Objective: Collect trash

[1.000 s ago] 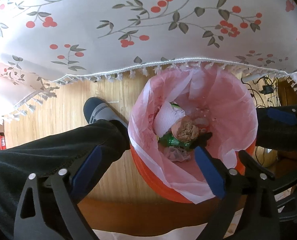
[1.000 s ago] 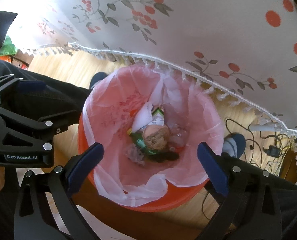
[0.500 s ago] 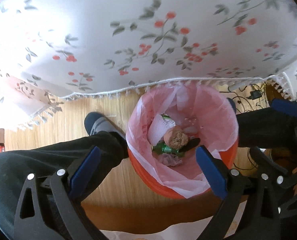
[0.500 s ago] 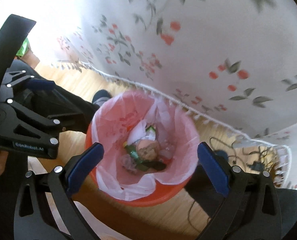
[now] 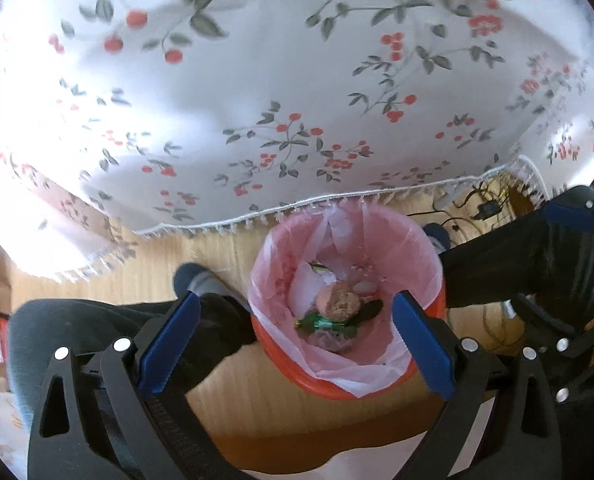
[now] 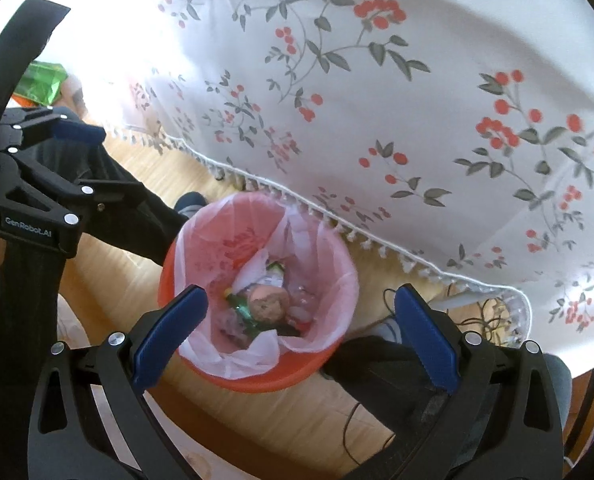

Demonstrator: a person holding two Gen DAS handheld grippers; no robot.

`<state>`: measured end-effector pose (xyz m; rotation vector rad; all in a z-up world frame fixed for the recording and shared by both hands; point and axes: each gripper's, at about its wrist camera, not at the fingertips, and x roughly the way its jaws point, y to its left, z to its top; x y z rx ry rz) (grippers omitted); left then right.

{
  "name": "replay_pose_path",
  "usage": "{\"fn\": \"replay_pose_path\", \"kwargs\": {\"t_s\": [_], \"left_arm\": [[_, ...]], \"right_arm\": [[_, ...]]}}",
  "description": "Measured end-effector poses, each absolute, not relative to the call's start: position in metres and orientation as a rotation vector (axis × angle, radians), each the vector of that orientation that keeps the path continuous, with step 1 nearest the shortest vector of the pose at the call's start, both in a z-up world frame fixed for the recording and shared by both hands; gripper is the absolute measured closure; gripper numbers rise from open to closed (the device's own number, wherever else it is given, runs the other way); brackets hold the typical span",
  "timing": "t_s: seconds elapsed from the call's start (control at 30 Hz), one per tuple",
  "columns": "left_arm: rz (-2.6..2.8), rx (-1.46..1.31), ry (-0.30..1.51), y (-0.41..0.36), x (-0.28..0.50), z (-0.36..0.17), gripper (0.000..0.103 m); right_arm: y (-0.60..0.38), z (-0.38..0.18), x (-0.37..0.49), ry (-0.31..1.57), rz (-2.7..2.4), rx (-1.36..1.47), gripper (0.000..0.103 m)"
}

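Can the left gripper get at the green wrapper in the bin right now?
Probably yes: left gripper is open and empty above the bin, and the green wrapper lies exposed, partly under a brown wad.

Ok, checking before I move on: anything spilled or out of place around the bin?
Nothing stands out. The orange bin stands upright on the floor, its pink liner folded over the rim, trash inside. No spill shows.

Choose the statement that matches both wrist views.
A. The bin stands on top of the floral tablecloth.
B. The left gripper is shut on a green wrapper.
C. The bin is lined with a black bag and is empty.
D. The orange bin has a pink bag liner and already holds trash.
D: the orange bin shows a pink bag liner with a brown crumpled ball and a green wrapper lying inside.
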<state>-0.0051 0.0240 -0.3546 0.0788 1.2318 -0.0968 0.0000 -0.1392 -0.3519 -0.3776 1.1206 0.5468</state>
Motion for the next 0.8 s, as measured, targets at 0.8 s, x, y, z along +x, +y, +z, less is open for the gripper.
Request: {"fn": "replay_pose_path", "kwargs": {"t_s": [0.8], "left_arm": [[-0.113,0.137,1.255,0.029,-0.02,-0.363,0.005]], "right_arm": [[-0.158,-0.349,-0.013,1.162,0.527,-0.334,0.006]]}}
